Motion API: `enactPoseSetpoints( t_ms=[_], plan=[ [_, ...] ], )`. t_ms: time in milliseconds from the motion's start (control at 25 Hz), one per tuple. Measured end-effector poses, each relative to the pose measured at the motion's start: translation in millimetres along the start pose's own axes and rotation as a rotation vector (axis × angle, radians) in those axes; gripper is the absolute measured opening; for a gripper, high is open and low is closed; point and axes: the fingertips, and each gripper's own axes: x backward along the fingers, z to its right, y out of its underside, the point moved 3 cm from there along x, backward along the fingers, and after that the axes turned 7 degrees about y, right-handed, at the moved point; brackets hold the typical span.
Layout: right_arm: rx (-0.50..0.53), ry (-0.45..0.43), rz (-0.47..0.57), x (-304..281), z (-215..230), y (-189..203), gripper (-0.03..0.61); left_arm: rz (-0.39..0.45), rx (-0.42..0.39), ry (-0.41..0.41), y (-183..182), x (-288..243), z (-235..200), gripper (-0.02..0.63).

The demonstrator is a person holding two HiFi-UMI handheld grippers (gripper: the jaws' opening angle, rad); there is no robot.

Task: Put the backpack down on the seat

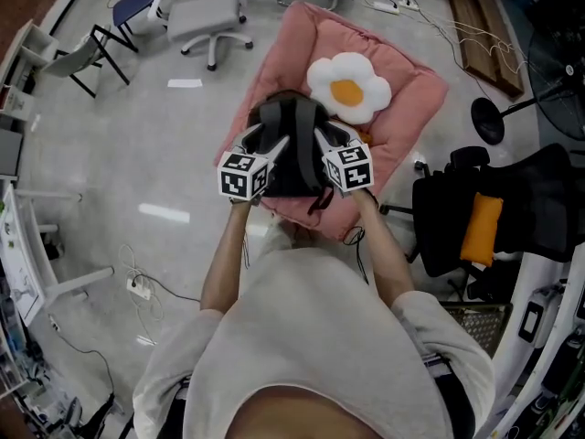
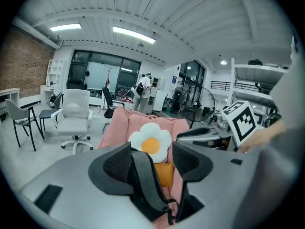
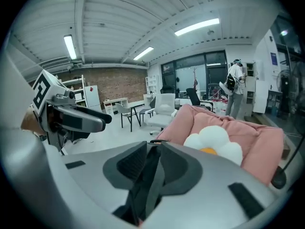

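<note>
A black backpack (image 1: 291, 158) rests on the pink cushioned seat (image 1: 407, 108), in front of a fried-egg pillow (image 1: 347, 88). Both grippers reach onto its top. My left gripper (image 1: 265, 149) stands open: in the left gripper view its jaws (image 2: 151, 161) are apart, and a grey strap (image 2: 148, 182) runs between them along the left pad. My right gripper (image 1: 327, 142) is shut on the other strap; in the right gripper view the strap (image 3: 151, 182) is pinched between the two pads of that gripper (image 3: 152, 163). The backpack's lower part is hidden behind the gripper bodies.
A white office chair (image 1: 206, 12) and a folding chair (image 1: 91, 53) stand at the far left. A black chair with an orange cushion (image 1: 482, 227) is close on the right, a fan stand (image 1: 489, 122) beyond it. Cables and a power strip (image 1: 139, 287) lie on the floor.
</note>
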Motion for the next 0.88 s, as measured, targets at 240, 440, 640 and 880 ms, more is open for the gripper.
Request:
enactPoseSetpoints(
  t_ms=[240, 440, 640, 880],
  plan=[
    [0.020, 0.030, 0.062, 40, -2, -12, 0.029, 0.074, -0.045, -0.018, -15, 28, 27, 0.166],
    [0.025, 0.041, 0.130, 77, -11, -26, 0.004, 0.107, -0.077, -0.022, -14, 51, 46, 0.067],
    [0.015, 0.019, 0.158, 109, -20, -23, -0.002, 0.112, -0.097, -0.031, -4, 63, 62, 0.029],
    [0.024, 0.017, 0.168, 128, -22, -5, -0.003, 0.125, -0.095, -0.015, 4, 65, 80, 0.017]
  ],
)
